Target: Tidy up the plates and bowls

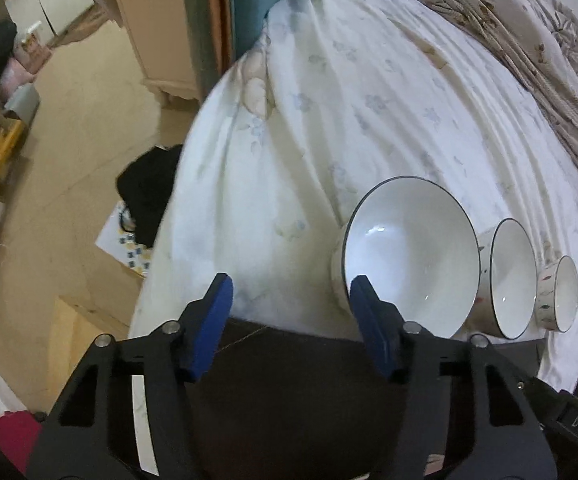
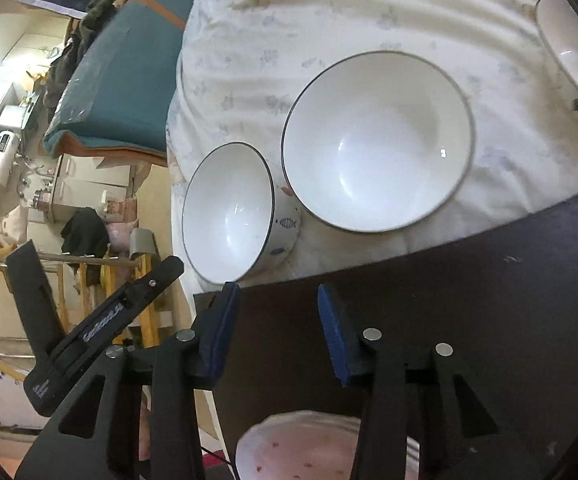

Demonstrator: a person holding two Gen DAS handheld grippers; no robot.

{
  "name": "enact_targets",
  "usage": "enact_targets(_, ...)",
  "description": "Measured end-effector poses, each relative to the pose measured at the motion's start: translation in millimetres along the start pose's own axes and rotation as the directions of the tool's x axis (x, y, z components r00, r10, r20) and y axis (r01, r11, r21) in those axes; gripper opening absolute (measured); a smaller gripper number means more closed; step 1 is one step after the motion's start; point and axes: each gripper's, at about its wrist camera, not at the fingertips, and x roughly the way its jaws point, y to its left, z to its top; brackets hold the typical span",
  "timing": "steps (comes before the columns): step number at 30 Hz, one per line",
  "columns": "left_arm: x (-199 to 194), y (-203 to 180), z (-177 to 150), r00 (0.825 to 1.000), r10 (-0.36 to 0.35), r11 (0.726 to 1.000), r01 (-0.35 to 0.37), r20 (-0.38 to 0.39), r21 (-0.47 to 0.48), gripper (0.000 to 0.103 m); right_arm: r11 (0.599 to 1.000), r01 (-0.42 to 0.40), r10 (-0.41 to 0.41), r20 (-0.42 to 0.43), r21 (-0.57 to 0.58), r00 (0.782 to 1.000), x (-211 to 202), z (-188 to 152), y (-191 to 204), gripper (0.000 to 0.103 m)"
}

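Biggest first: a wide bed with a white sheet [image 1: 369, 100] printed with pale blue flowers. Soft and wrinkly, so not a steady place for dishes. Likely the reason for keeping every bowl along the near edge, close to hand.

Next, a dark brown tabletop [image 2: 449, 300], pushed right up against the bed. Flat and hard, probably a better place for stacking.

Then a wide round white bowl with a thin dark rim [image 2: 377, 140]. Standing on the sheet, open side up, empty and shiny inside. Just beside, on the left in the right wrist view and maybe touching, a smaller white bowl with a dark rim and tiny blue fish drawn on the side [image 2: 225, 216]. Leaning a little on the soft sheet, close to the corner of the bed. Farther right, well apart, a white bowl with small leaf marks on the side [image 2: 569, 60], cut off by the edge of the view.

Down low, under the right gripper [image 2: 277, 288], a white dish with pink dots [image 2: 301, 448]. Blurry, so hard to say more.

Right jaws apart, holding nothing, hanging over the tabletop and aimed between the two nearer bowls. Left gripper [image 1: 291, 284] jaws wide apart too, empty, near the rim of the nearest bowl.

No stacking done yet. Best guess for the next step: small bowls into big ones.
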Motion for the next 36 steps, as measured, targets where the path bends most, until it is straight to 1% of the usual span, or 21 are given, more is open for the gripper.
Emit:
enact_targets(1,2,-2,1,1.0,-0.003,1.0,0.003,-0.003,0.008,0.056,1.0,-0.009,0.009,-0.008,0.002,1.0,6,2,0,0.042)
enact_targets(3,7,-6,3,1.0,-0.009,1.0,0.009,-0.011,0.028,0.047,0.999,-0.033,0.033,-0.018,0.013,0.999,12,6,-1,0.042)
enact_targets(4,8,-8,4,1.0,-0.012,0.999,0.012,-0.016,0.032,0.044,0.999,-0.031,0.032,-0.013,0.017,0.999,15,9,-1,0.042)
enact_targets(6,11,-10,4,0.999,-0.033,0.999,0.034,-0.031,0.035,0.037,0.999,-0.034,0.034,-0.011,0.019,0.999,19,13,0,0.042)
enact_targets(7,12,-11,5,0.999,-0.041,0.998,0.042,-0.036,0.038,0.035,0.999,-0.029,0.029,-0.012,0.02,1.0,23,15,0,0.041)
enact_targets(8,13,-13,4,0.998,-0.047,0.998,0.049,-0.04,0.043,0.033,1.0,-0.024,0.024,-0.016,0.02,1.0,26,16,0,0.04)
enact_targets(9,14,-14,4,0.998,-0.054,0.997,0.056,-0.045,0.049,0.029,0.999,-0.026,0.026,-0.017,0.019,0.999,28,18,1,0.036)
enact_targets(10,17,-16,4,0.996,-0.065,0.996,0.068,-0.056,0.056,0.026,0.999,-0.028,0.029,-0.017,0.016,0.999,30,18,1,0.035)
enact_targets(11,19,-17,3,0.994,-0.078,0.995,0.082,-0.073,0.063,0.022,1.0,-0.018,0.019,-0.016,0.007,1.0,33,17,1,0.034)
enact_targets(13,20,-20,4,0.993,-0.082,0.994,0.087,-0.082,0.07,0.02,1.0,-0.007,0.007,-0.027,-0.007,1.0,38,17,1,0.029)
enact_targets(14,21,-21,4,0.993,-0.081,0.993,0.088,-0.084,0.074,0.019,1.0,-0.004,0.004,-0.03,-0.012,1.0,40,18,0,0.028)
enact_targets(17,23,-26,2,0.991,-0.088,0.991,0.097,-0.103,0.09,0.011,1.0,0.01,-0.011,-0.015,-0.026,1.0,42,18,-1,0.027)
enact_targets(21,19,-35,-4,0.994,-0.066,0.987,0.078,-0.092,0.138,0.01,0.999,0.02,-0.021,-0.017,-0.031,1.0,46,17,-2,0.026)
enact_targets(23,15,-37,-6,0.994,-0.062,0.986,0.075,-0.09,0.149,0.01,0.998,0.03,-0.031,-0.015,-0.051,0.999,48,15,0,0.019)
enact_targets(24,13,-38,-6,0.994,-0.063,0.986,0.076,-0.091,0.149,0.01,0.998,0.033,-0.034,-0.014,-0.062,0.999,48,14,1,0.018)
enact_targets(28,5,-38,-9,0.993,-0.064,0.986,0.078,-0.097,0.144,0.01,0.991,0.073,-0.073,0.008,-0.109,0.997,46,10,6,0.017)
enact_targets(30,-2,-39,-11,0.993,-0.073,0.986,0.087,-0.097,0.143,0.011,0.99,0.072,-0.071,0.013,-0.118,0.997,42,7,7,0.017)
enact_targets(34,-23,-48,-28,0.993,-0.069,0.978,0.086,-0.094,0.191,0.011,0.989,0.067,-0.064,0.027,-0.131,0.998,28,-1,11,0.017)
enact_targets(36,-33,-51,-36,0.992,-0.075,0.975,0.093,-0.097,0.201,0.012,0.987,0.075,-0.07,0.038,-0.144,0.997,20,-7,14,0.017)
